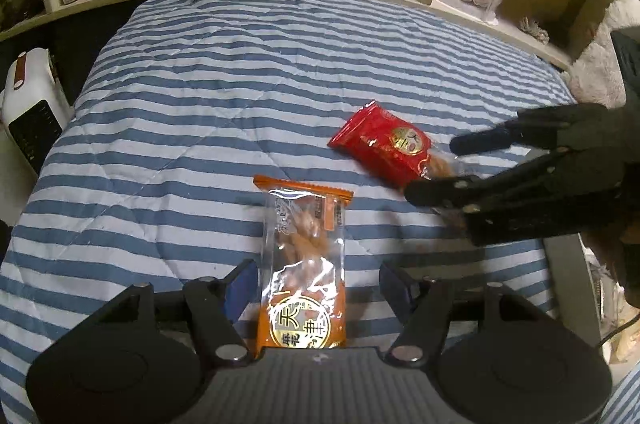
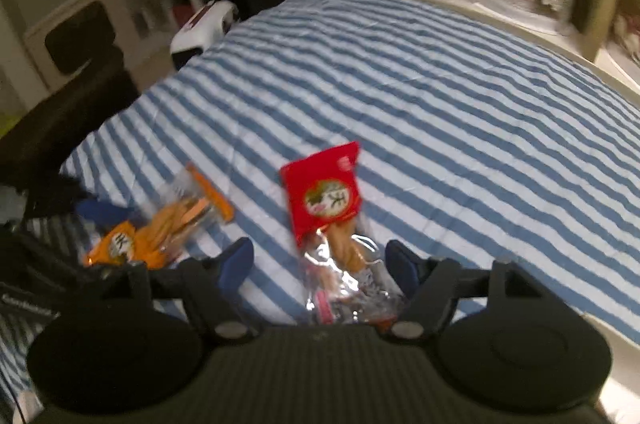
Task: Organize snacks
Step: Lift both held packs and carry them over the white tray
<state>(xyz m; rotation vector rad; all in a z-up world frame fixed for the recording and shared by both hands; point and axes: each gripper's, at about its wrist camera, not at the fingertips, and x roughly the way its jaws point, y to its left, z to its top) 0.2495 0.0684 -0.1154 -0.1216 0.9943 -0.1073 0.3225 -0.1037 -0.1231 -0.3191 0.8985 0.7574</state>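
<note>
Two spread grippers, one snack packet lying loose between each pair of fingers.
The left gripper (image 1: pixel 318 288) straddles the orange packet (image 1: pixel 306 264); the right gripper (image 2: pixel 320 264) straddles the red packet (image 2: pixel 324 196). Two packets lie on the striped quilt (image 1: pixel 240 84).

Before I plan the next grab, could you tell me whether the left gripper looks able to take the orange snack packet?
Probably yes: the orange snack packet lies flat between the left gripper's open jaws, uncovered.

Glossy plastic film: orange packet (image 1: pixel 302 264), red packet (image 1: pixel 380 144); matt quilted cloth: striped bedspread (image 1: pixel 240 84); matt black plastic: tongs (image 1: pixel 318 284)
</note>
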